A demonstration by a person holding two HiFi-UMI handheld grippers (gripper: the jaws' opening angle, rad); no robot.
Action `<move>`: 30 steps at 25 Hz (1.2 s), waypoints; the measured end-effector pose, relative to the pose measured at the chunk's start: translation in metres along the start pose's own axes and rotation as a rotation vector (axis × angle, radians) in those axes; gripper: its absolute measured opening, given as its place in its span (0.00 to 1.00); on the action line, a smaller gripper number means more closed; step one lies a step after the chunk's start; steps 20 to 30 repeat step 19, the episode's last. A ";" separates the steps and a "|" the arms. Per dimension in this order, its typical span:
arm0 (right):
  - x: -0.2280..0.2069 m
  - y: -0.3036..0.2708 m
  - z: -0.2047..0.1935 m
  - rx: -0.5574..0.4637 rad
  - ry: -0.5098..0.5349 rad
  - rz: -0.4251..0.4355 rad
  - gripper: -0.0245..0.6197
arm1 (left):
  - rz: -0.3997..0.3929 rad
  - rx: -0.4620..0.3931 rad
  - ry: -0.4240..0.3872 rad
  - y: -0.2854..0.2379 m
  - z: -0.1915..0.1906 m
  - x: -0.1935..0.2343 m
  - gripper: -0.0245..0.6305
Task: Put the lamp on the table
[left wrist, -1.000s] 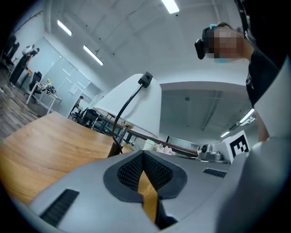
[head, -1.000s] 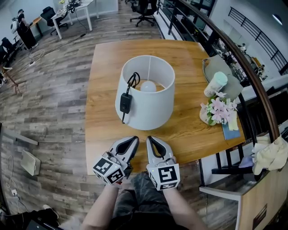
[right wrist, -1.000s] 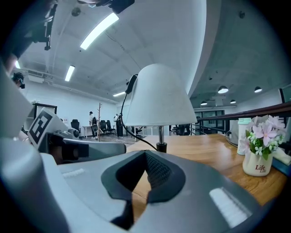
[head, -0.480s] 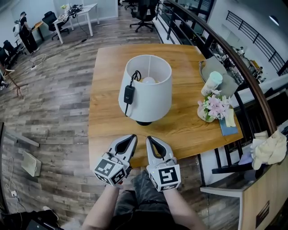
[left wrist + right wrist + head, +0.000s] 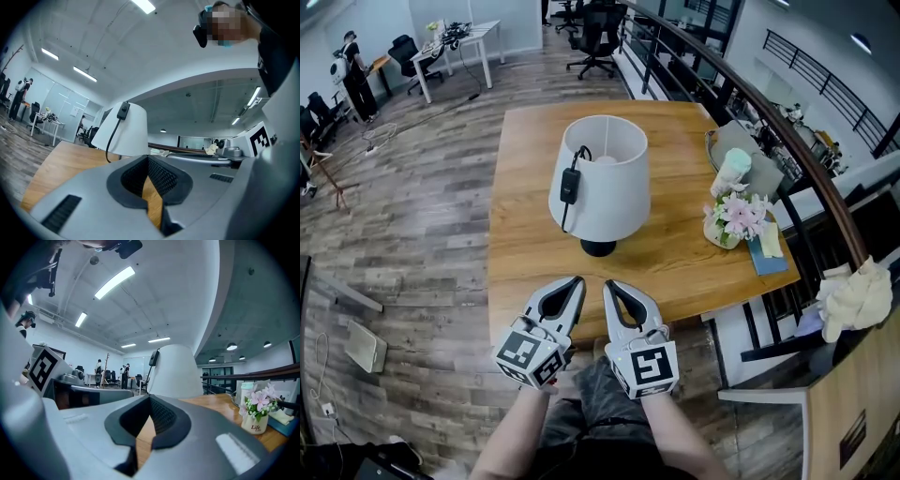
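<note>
The lamp [image 5: 600,183] stands upright on its dark base in the middle of the wooden table [image 5: 525,267]. It has a white shade, and a black cord with a switch [image 5: 570,186] hangs over the shade's rim. My left gripper [image 5: 574,283] and right gripper [image 5: 610,287] are side by side over the table's near edge, well short of the lamp. Both are shut with nothing between the jaws. The lamp [image 5: 124,131] rises beyond my left gripper [image 5: 149,161] in the left gripper view. In the right gripper view the lamp [image 5: 174,371] stands past my right gripper [image 5: 150,403].
A vase of pink flowers [image 5: 731,220], a pale green cup [image 5: 732,169] on a grey tray, and a blue book [image 5: 766,253] sit along the table's right side. A dark railing [image 5: 787,127] runs behind them. A chair with a cloth [image 5: 853,295] is at the right.
Both grippers have drawn back from the lamp toward the table's near edge and risen a little. The lamp now sits farther off, with its base in sight.
</note>
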State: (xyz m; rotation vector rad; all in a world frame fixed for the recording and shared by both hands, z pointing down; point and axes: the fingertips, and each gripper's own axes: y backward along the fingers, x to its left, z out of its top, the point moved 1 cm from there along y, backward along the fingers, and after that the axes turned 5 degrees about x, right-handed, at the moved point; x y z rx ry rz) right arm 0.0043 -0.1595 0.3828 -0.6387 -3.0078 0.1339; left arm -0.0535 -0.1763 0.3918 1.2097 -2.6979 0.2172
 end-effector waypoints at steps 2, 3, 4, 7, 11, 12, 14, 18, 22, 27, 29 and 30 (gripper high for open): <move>0.002 0.005 0.003 -0.009 -0.005 -0.002 0.05 | 0.004 -0.002 -0.002 0.004 0.001 -0.003 0.03; 0.004 0.007 0.004 -0.012 -0.006 -0.003 0.05 | 0.006 -0.004 -0.003 0.006 0.001 -0.005 0.03; 0.005 0.009 0.005 -0.014 -0.009 -0.004 0.05 | 0.009 -0.005 -0.004 0.009 0.001 -0.006 0.03; 0.009 0.016 0.008 -0.022 -0.012 -0.007 0.05 | 0.013 -0.012 -0.007 0.016 0.004 -0.010 0.03; 0.016 0.023 0.012 -0.029 -0.012 -0.003 0.05 | 0.019 -0.021 -0.006 0.025 0.008 -0.014 0.03; 0.017 0.025 0.013 -0.032 -0.012 -0.002 0.05 | 0.020 -0.023 -0.006 0.027 0.009 -0.015 0.03; 0.021 0.028 0.014 -0.034 -0.010 0.001 0.05 | 0.021 -0.025 -0.009 0.031 0.010 -0.017 0.03; 0.029 0.034 0.016 -0.042 -0.017 0.006 0.05 | 0.024 -0.031 -0.012 0.041 0.011 -0.020 0.03; 0.031 0.035 0.017 -0.045 -0.019 0.007 0.05 | 0.025 -0.033 -0.012 0.044 0.012 -0.021 0.03; 0.031 0.035 0.017 -0.045 -0.019 0.007 0.05 | 0.025 -0.033 -0.012 0.044 0.012 -0.021 0.03; 0.031 0.035 0.017 -0.045 -0.019 0.007 0.05 | 0.025 -0.033 -0.012 0.044 0.012 -0.021 0.03; 0.031 0.035 0.017 -0.045 -0.019 0.007 0.05 | 0.025 -0.033 -0.012 0.044 0.012 -0.021 0.03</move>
